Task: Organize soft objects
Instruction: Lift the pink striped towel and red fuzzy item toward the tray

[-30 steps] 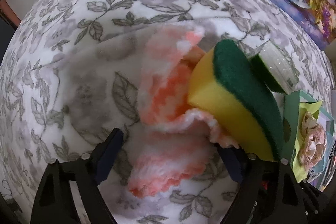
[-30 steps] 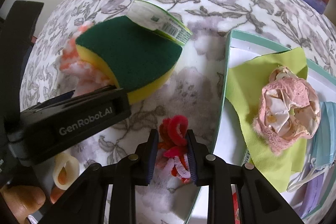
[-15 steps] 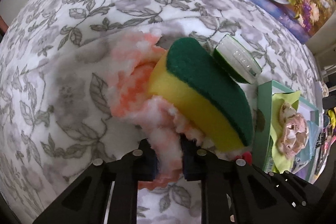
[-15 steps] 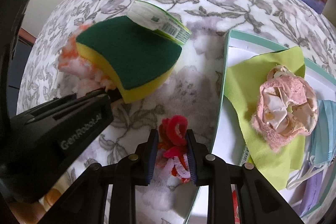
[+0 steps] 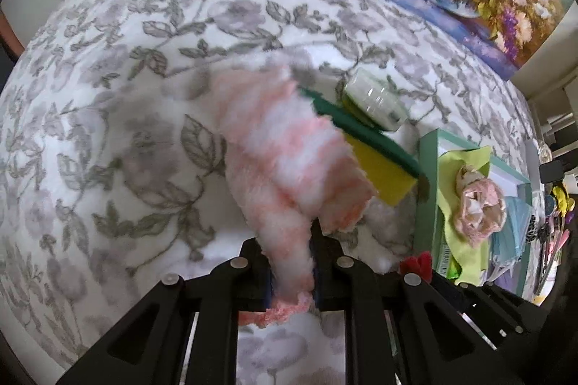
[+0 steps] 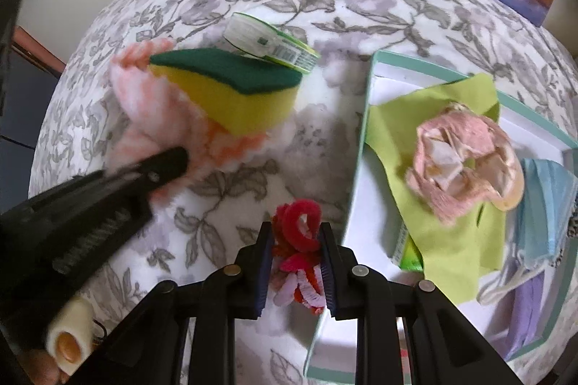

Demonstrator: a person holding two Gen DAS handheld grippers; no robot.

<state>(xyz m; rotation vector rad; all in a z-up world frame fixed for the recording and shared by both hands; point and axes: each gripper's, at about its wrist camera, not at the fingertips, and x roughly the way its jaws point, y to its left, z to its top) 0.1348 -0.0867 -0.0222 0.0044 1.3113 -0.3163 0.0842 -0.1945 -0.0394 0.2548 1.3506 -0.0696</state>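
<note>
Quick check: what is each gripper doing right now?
Left gripper: shut on the pink fuzzy cloth.
Right gripper: closing, pads on the red pipe-cleaner bundle.

Left wrist view: the fluffy pink cloth (image 5: 289, 168) was smeared by motion blur, and it covered the near end of the sponge (image 5: 383, 164). I could not see the cloth's lower end behind the gripper fingers. Items at the far right edge, past the green tray (image 5: 428, 186), were too small to identify. Right wrist view: the left gripper (image 6: 169, 161) was blurred, its printed lettering unreadable. The tray's near corner ran out of the picture. A cream roll (image 6: 68, 334) at the bottom left was partly cut off.
</note>
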